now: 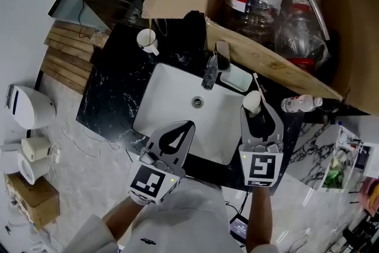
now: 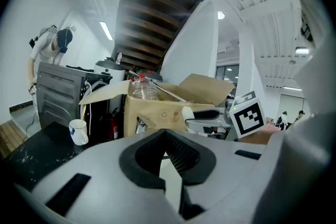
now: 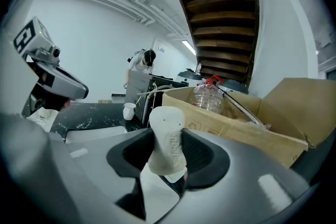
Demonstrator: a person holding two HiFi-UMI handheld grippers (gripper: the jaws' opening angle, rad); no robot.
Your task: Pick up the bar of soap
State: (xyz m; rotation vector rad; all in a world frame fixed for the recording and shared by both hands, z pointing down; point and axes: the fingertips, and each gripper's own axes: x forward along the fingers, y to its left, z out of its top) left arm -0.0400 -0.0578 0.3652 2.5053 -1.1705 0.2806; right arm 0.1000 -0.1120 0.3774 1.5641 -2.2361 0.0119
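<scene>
A pale, cream bar of soap (image 3: 167, 136) stands on end between the jaws of my right gripper (image 3: 168, 132), which is shut on it. In the head view the soap (image 1: 251, 102) is held in the air over the right rim of the white sink (image 1: 172, 98), at the tip of the right gripper (image 1: 256, 106). My left gripper (image 1: 188, 125) hovers over the sink's front edge. Its jaws meet at the tips with nothing between them, as the left gripper view (image 2: 166, 132) also shows. That view catches the soap (image 2: 187, 113) from the side.
A chrome faucet (image 1: 213, 65) and a white soap dish (image 1: 237, 77) sit at the sink's back edge on the black marbled counter (image 1: 112, 92). A white cup (image 1: 147, 39) stands at the back left. A big cardboard box (image 1: 266, 56) with plastic bottles overhangs the back right.
</scene>
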